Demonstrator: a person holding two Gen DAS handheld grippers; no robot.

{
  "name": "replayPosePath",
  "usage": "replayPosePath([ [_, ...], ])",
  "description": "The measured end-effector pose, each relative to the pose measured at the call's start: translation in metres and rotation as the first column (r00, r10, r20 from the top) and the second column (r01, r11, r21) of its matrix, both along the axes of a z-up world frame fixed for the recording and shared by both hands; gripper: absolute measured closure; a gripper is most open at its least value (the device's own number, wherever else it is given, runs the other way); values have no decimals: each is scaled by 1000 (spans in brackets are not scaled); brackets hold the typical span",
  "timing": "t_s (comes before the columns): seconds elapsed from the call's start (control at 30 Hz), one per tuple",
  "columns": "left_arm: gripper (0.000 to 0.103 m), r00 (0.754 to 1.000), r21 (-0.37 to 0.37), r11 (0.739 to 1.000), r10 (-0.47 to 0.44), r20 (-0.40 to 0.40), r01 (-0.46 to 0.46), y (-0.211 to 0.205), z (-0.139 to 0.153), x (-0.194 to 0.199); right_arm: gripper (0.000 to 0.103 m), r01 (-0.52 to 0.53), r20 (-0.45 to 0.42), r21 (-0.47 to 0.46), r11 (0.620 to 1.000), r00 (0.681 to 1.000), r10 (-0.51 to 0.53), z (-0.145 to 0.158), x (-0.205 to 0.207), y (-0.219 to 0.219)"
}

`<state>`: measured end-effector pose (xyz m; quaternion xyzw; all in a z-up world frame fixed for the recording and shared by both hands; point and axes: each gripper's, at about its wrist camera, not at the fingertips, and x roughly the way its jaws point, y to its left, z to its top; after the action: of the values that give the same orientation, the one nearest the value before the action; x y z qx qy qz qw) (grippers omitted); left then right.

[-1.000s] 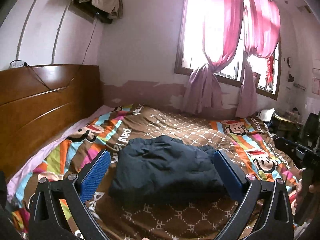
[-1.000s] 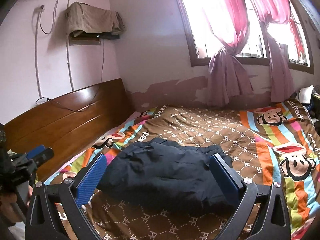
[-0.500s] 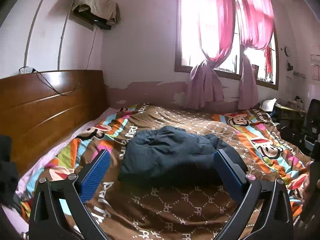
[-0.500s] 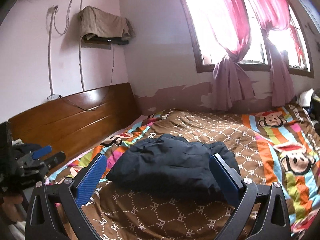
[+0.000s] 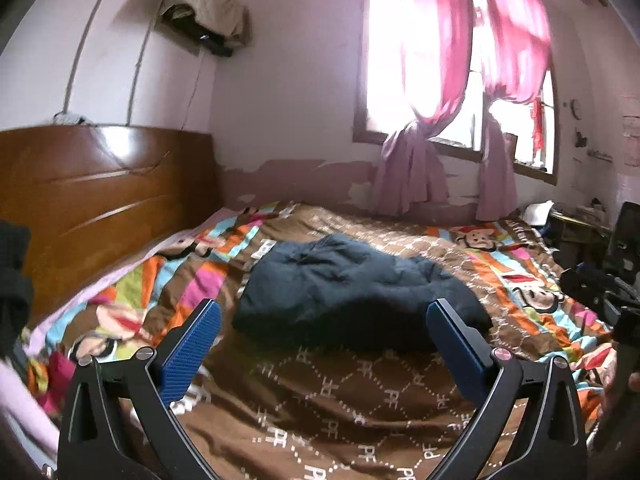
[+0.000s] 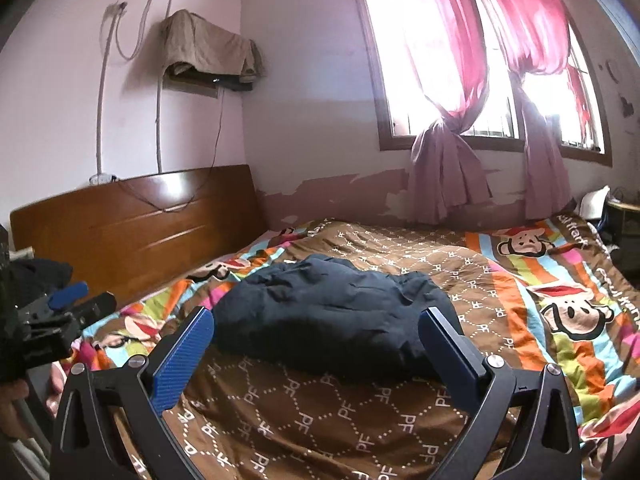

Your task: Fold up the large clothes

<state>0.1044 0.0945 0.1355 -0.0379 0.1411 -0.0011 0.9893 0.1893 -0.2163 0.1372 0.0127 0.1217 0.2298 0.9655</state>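
A dark navy padded garment [image 5: 356, 292] lies bunched in a compact heap in the middle of the bed; it also shows in the right wrist view [image 6: 336, 312]. My left gripper [image 5: 324, 316] is open and empty, held above the near part of the bed, short of the garment. My right gripper [image 6: 318, 322] is open and empty too, at about the same distance from it. The left gripper's body shows at the left edge of the right wrist view [image 6: 60, 320]. The right gripper's body shows at the right edge of the left wrist view [image 5: 600, 292].
The bed has a brown and striped cartoon-monkey quilt [image 6: 360, 412]. A wooden headboard [image 5: 100, 200] stands at the left. A window with pink curtains [image 5: 460, 80] is behind the bed. Cluttered furniture [image 5: 580, 224] stands at the right. A dark cloth [image 6: 36, 276] lies near the headboard.
Both grippers have drawn back and away from the garment, which now looks smaller and farther off. Both stay open.
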Motion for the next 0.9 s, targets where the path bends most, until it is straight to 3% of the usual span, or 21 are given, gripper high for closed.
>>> replayPosePath([
  [0.23, 2, 997, 40, 997, 68, -40, -66, -5, -29, -5, 0, -20, -10, -37, 999, 1000, 20, -28, -12, 10],
  [0.6, 2, 995, 93, 995, 48, -88, -40, -17, -49, -6, 0, -27, -102, -43, 999, 995, 23, -63, -10, 14],
  [0.9, 2, 995, 122, 992, 31, -91, -20, -25, -55, -5, 0, -17, -129, -46, 999, 992, 11, -71, -6, 13],
])
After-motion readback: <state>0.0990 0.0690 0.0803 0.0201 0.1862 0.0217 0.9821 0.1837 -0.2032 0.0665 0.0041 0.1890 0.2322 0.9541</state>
